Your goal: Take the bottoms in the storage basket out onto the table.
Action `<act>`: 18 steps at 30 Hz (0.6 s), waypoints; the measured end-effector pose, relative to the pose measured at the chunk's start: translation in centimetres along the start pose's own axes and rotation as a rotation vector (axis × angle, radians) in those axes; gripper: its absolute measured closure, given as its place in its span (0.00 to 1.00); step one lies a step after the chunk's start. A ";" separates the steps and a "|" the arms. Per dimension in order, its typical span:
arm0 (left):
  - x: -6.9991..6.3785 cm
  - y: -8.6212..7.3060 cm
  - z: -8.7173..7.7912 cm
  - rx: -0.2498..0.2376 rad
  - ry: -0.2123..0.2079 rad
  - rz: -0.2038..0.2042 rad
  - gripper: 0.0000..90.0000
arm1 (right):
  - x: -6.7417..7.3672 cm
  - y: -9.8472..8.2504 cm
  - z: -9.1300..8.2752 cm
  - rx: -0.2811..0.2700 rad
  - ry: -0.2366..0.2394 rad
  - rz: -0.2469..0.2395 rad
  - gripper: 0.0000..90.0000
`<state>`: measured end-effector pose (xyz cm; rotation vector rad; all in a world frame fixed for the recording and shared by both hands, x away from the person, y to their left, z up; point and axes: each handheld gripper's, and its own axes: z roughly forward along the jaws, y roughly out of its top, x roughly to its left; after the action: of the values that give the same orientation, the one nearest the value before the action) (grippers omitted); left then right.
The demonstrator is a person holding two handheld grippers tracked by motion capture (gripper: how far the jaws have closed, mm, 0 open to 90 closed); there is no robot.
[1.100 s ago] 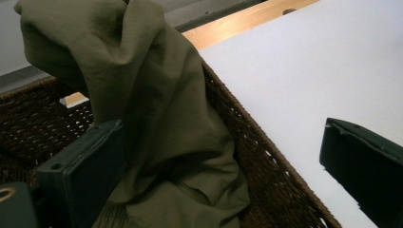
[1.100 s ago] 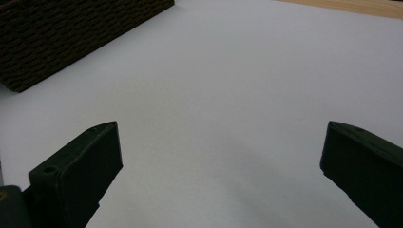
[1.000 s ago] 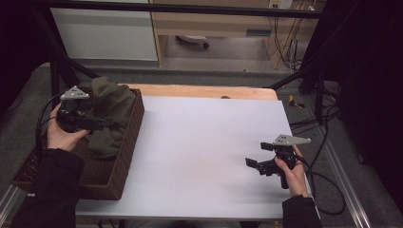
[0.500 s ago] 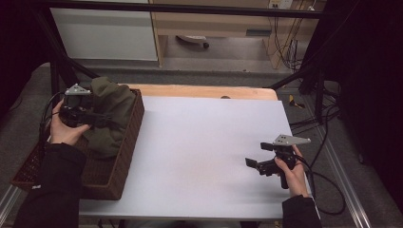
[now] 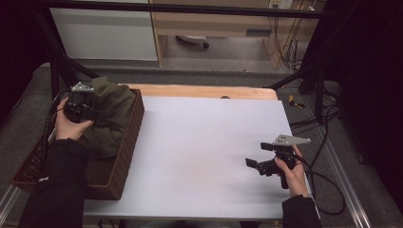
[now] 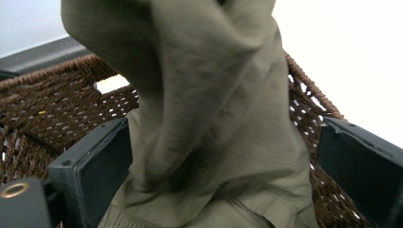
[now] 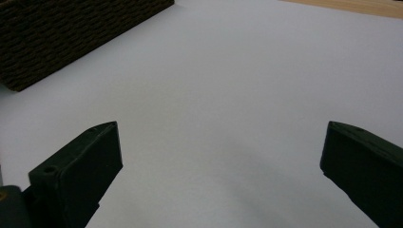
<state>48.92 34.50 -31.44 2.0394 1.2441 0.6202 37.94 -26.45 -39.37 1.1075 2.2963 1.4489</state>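
— Where does everything sit, biggest thing first?

— The counter is white and mostly bare. The wicker basket stands along its edge on my left. The olive garment is bunched at the basket's far end, partly raised above the rim.

— And your grippers?

— My left gripper is at the basket's far end with the cloth running up between its jaws. The jaws look fairly wide, so I cannot tell whether they are pinching the fabric or just flanking it. My right gripper is well apart from the basket, low over the counter, jaws spread, nothing in them.

— What could go wrong?

— If the hold is thin, I'd guess the fabric slides out as I lift. A trailing fold could also catch on the weave and drag the basket along.

— Room to move?

— Plenty: the whole counter between the basket and my right gripper is open. The basket's wall is the one edge to get over.
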 end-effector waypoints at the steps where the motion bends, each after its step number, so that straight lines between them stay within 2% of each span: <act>1: 0.1 0.0 0.2 0.003 0.002 -0.005 0.06 | 0.0 0.0 0.0 -0.001 0.001 0.000 0.01; 4: 0.6 -0.2 0.7 0.006 -0.001 -0.025 0.06 | 0.0 0.0 0.0 -0.003 0.000 0.001 0.01; 18: 0.9 -0.9 2.7 0.053 0.017 -0.020 0.07 | -0.1 0.0 0.0 0.003 -0.001 -0.001 0.01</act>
<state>50.64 34.86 -33.81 2.0666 1.3020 0.6020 37.97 -26.48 -39.42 1.1070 2.2982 1.4448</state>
